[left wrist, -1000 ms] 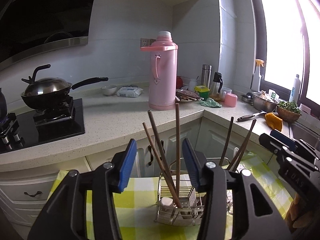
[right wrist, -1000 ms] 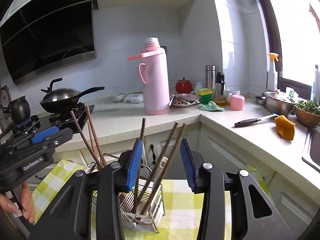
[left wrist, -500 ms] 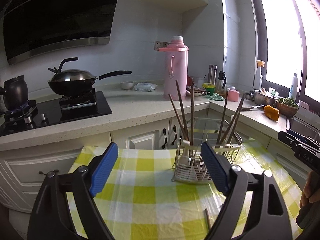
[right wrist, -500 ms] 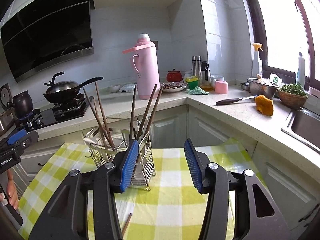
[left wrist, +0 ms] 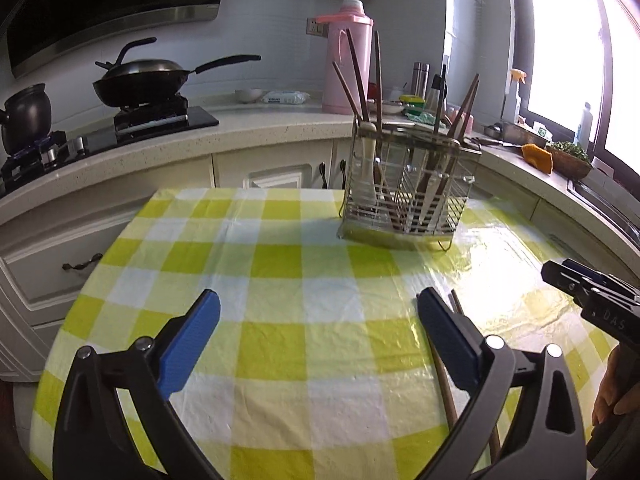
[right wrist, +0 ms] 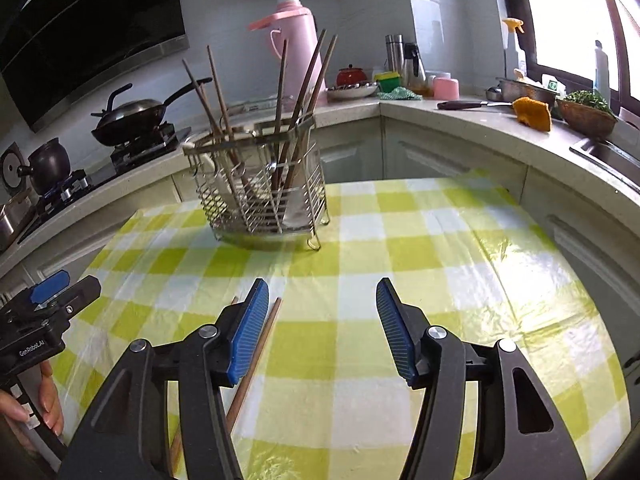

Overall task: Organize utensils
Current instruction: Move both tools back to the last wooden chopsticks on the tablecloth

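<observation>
Both your claws had just been opening with nothing between the pads: left claw wide, right claw moderately apart. Chopsticks lay at the right claw's nine o'clock; the wire caddy stood at twelve on the tabletop.

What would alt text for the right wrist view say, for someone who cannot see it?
An open right gripper hovers over a green-checked tablecloth, nothing between its blue fingers. Loose chopsticks lie by its left finger; a wire utensil rack holding more chopsticks stands beyond.

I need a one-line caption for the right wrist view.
Open right gripper over the checked tablecloth, loose chopsticks beside its jaws, wire utensil rack beyond.
</observation>
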